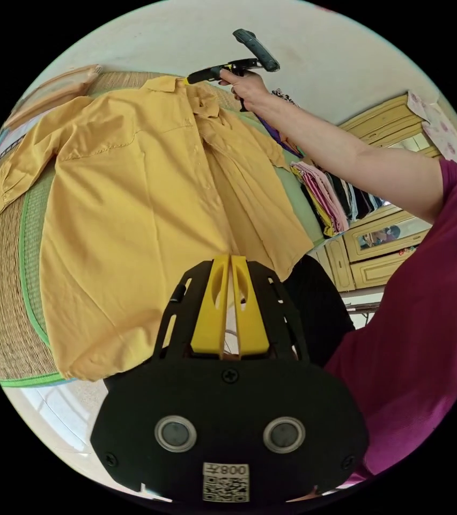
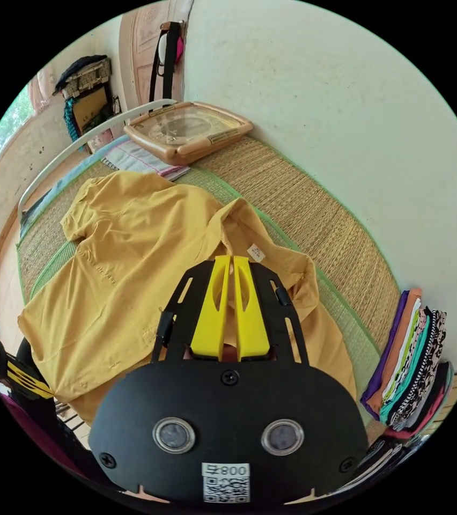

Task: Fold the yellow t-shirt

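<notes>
Left gripper view has the left gripper (image 1: 230,257) with its yellow jaws drawn together, tips at the lower hem of the yellow t-shirt (image 1: 142,204); whether cloth is pinched between them I cannot tell. Ahead of the tool the shirt lies spread on a woven mat (image 1: 3,279), one side already turned in over the front, the far sleeve spread out past the other. At the far end the right gripper (image 1: 199,76), held in a hand (image 1: 247,88), sits at the collar. In the right gripper view its jaws (image 2: 231,260) are likewise closed just short of the collar label (image 2: 255,252), grip unconfirmed. Beyond, a framed clock (image 2: 188,131) rests near the wall, and a stack of folded clothes (image 2: 411,359) stands off to the side. The likely risk: if either end holds only one layer or nothing, a lift would pull unevenly and undo the turned-in side, or drag the hem off the mat edge.
</notes>
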A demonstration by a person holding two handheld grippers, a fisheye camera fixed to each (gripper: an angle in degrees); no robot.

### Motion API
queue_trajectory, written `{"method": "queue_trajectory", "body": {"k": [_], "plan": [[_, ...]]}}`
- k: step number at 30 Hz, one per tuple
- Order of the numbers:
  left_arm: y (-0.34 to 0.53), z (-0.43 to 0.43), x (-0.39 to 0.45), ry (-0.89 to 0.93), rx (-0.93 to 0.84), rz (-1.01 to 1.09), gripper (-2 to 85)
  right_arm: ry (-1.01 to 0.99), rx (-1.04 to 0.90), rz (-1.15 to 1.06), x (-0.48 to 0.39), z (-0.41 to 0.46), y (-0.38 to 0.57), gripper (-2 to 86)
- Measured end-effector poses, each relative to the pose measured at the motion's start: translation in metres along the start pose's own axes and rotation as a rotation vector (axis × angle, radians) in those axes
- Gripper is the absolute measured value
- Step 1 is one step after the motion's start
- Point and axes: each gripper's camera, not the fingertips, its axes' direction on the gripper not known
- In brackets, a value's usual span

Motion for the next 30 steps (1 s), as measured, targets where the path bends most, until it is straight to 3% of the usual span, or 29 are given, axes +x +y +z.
{"method": "queue_trajectory", "body": {"k": [7,18,30], "plan": [[-0.024,0.015,0.014,0.065,0.042,0.058,0.4,0.032,0.02,0.038,0.036,-0.012,-0.019,0.9],[-0.051,0.091,-0.005,0.108,-0.071,0.009,0.9,-0.017,-0.174,0.118,0.084,0.107,-0.007,1.3],[-0.065,0.104,-0.008,0.184,-0.061,0.016,5.4,-0.126,-0.148,0.192,0.145,0.149,0.04,6.5]]}}
